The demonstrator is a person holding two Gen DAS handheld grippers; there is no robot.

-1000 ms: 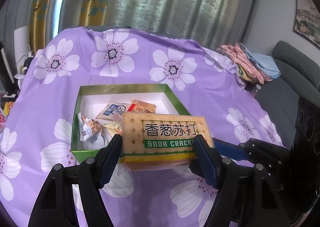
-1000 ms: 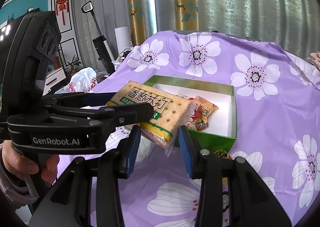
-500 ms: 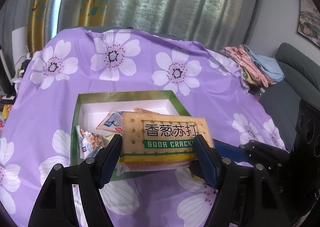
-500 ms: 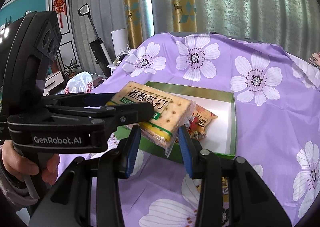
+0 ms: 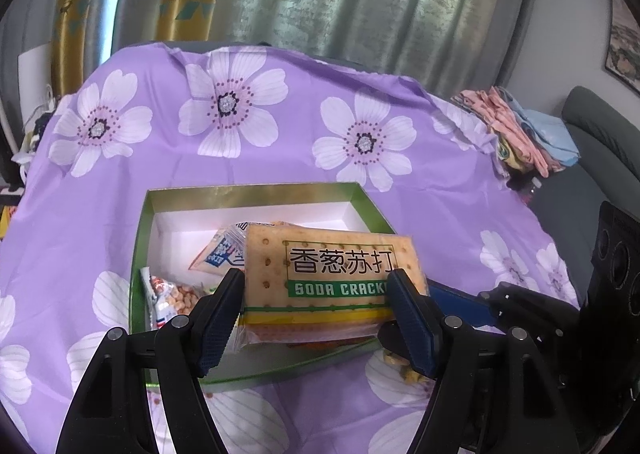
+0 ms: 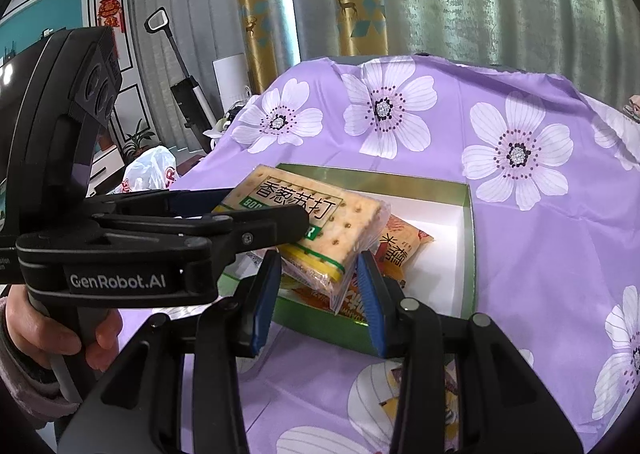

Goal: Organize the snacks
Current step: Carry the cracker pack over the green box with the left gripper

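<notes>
A soda cracker pack (image 5: 332, 266), tan with a green and yellow band, hangs level over the near part of an open green box (image 5: 256, 189). My left gripper (image 5: 316, 294) is shut on the pack's two long ends. In the right wrist view my right gripper (image 6: 318, 266) is shut on the near short end of the pack (image 6: 320, 221), and the left gripper (image 6: 264, 209) reaches in from the left. The box (image 6: 468, 254) has a white floor. It holds a peanut bag (image 5: 176, 294), a blue and white sachet (image 5: 224, 254) and an orange packet (image 6: 400, 250).
A purple flowered cloth (image 5: 224, 125) covers the table. A loose snack packet (image 6: 440, 394) lies in front of the box. Folded cloths (image 5: 520, 133) sit at the far right edge beside a grey sofa (image 5: 600, 125). A person's hand (image 6: 52, 334) holds the left gripper's handle.
Both grippers have carried the cracker pack forward together. It now hangs over the box's near part instead of in front of its near wall. Neither grip has altered.
</notes>
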